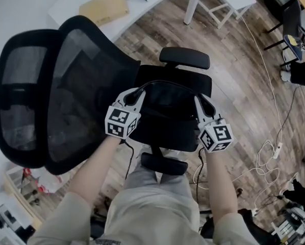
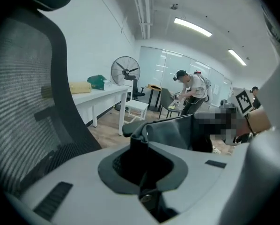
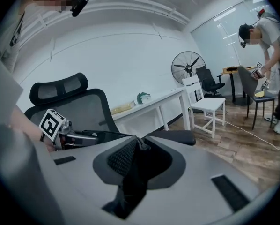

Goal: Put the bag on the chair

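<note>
Nearby, chair (image 1: 86,80) beneath bag (image 1: 168,103); white table (image 1: 73,1), floor cables (image 1: 259,165) beyond.

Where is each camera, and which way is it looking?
Head view: on the person's head, facing down at the chair, bag, left gripper, right gripper, both forearms.
Left gripper view: on that gripper, shut on the bag, facing the right gripper.
Right gripper view: likewise, facing the left gripper and chair.
Both gripper views share the white table.

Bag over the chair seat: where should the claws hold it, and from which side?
The thin top strap, near each end, from above. It arches clear of the bag body and is narrow enough to pinch; the left claw and right claw are each shut on it there.
</note>
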A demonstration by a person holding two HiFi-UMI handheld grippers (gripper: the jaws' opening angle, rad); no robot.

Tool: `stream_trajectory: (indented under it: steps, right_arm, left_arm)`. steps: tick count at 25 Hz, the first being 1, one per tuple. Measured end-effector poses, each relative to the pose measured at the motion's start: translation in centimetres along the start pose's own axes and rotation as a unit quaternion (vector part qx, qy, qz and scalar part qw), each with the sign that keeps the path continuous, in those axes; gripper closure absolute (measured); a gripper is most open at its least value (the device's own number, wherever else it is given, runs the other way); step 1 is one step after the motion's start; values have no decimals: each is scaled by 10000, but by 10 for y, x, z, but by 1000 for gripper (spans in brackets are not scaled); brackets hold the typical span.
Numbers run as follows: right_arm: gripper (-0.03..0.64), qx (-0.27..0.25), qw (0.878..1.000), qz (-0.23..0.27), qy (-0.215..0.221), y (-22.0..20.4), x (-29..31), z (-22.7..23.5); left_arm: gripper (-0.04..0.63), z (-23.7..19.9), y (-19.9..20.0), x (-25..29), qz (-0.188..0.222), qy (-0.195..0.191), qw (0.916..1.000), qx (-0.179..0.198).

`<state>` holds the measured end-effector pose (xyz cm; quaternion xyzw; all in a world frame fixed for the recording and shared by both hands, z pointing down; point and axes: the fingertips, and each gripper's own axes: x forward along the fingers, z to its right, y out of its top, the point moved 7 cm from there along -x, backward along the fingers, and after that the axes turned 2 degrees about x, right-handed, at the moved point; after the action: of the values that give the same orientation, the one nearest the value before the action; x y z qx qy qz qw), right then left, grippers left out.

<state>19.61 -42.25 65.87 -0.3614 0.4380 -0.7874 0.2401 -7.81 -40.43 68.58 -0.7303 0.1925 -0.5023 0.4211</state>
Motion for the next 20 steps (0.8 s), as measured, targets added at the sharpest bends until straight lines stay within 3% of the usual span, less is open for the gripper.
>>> stream_trajectory:
  steps: [5,12,20]
  right_arm:
    - [541,233,9987,-447,-70,-45,7,6]
    - [538,305,9945,-949,-322,-84,8,11]
    - [534,284,9890,-1348,-545,-101,2,2]
  left_arm:
    - [551,-1,-38,14,-613,-14,9980,-149]
    - [549,4,-77,26,-1170,-84,9929,-209]
    - [513,5,-97,24,-1647,1,9855,-417]
